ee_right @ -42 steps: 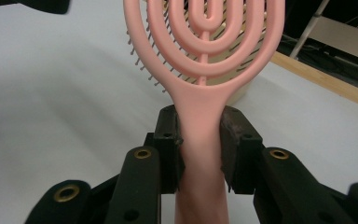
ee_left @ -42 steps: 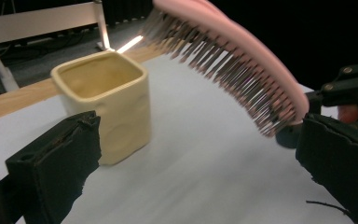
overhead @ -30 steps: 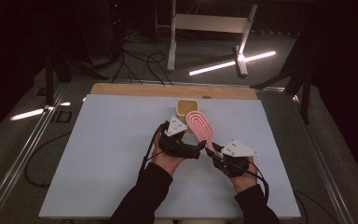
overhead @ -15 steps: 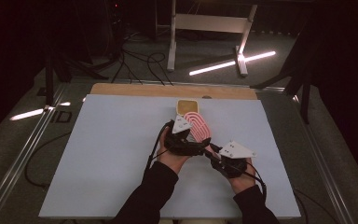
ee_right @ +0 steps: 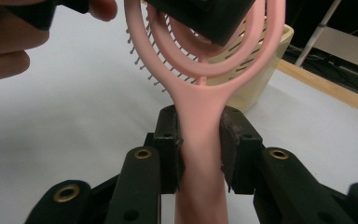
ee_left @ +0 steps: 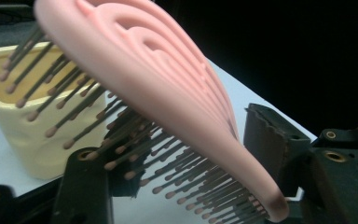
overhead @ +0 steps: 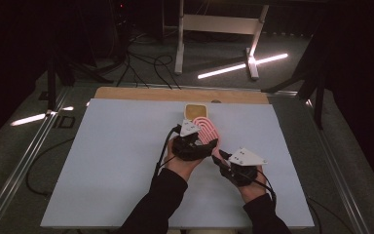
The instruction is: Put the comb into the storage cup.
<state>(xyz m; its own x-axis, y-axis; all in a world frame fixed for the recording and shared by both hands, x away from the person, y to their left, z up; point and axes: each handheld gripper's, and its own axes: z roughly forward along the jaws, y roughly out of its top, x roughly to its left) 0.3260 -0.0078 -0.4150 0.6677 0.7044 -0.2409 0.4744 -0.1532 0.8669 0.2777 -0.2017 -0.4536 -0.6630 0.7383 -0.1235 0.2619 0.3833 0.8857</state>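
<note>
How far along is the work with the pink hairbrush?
Done: the right gripper is shut on the hairbrush handle. In hand: the left gripper has just been closing its jaws around the bristled head; whether they press yet, I cannot tell. Left, probably: the brush is not yet in the yellow cup behind it.

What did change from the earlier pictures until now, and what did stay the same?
The left gripper has just been closing its jaws around the head of the pink plastic hairbrush with dark bristles, which sits between them; whether the pads press yet is unclear. Unchanged: the right gripper clamps the brush handle, both hands stay in place, and the pale yellow cup stands behind on the white table.
</note>
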